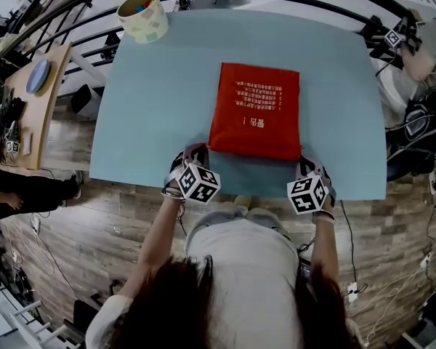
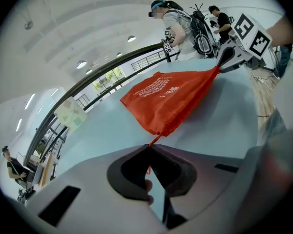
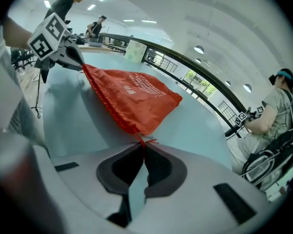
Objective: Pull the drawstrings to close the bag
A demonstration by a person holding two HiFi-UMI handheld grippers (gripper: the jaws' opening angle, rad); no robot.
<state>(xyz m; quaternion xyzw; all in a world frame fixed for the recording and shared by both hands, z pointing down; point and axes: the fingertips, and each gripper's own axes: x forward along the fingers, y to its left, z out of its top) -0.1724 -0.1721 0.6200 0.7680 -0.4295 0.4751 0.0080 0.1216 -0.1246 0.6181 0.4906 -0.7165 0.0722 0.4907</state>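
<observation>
A red drawstring bag (image 1: 256, 111) with white print lies flat on the light blue table (image 1: 152, 122), its mouth toward the near edge. My left gripper (image 1: 202, 151) sits at the bag's near left corner. In the left gripper view the jaws (image 2: 149, 146) are shut on a thin red drawstring (image 2: 155, 140) that runs out of the gathered corner of the bag (image 2: 168, 101). My right gripper (image 1: 303, 161) is at the near right corner. The right gripper view shows its jaws (image 3: 144, 146) shut on the other drawstring (image 3: 141, 140), taut from the bag (image 3: 132, 99).
A pale paper tub (image 1: 143, 17) with coloured things inside stands at the table's far left corner. The table's near edge (image 1: 240, 191) runs just under both grippers. A wooden side table with a blue plate (image 1: 38, 75) is at the left. People stand beyond a dark railing (image 2: 136, 57).
</observation>
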